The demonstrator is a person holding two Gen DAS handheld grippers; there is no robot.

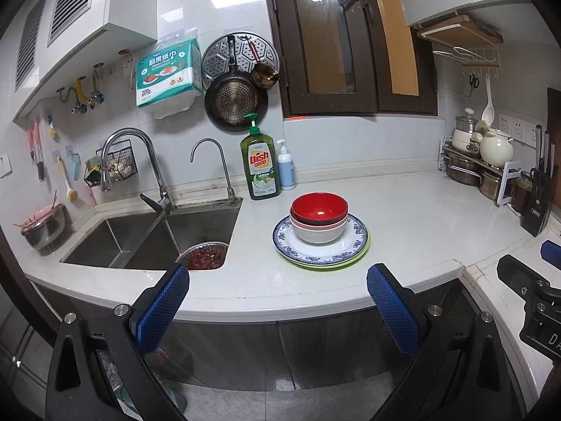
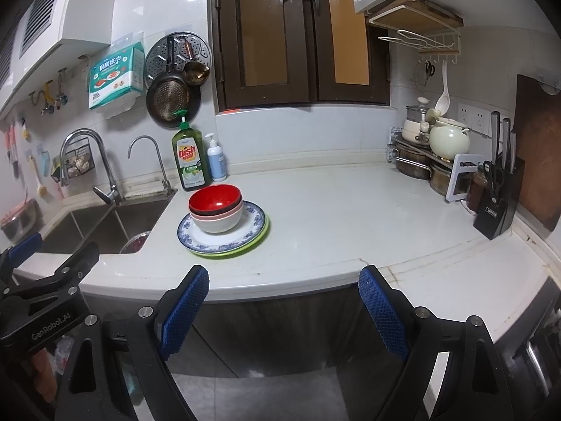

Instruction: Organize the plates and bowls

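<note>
The shiny red round bowl (image 1: pixel 319 208) sits on top of two more bowls on the blue-patterned white plate (image 1: pixel 320 245), in the middle of the picture. Both claws are wide open and hold nothing. The stack lies straight ahead of the left claw (image 1: pixel 277 293), so it looks nearer than the right claw (image 2: pixel 284 291).
</note>
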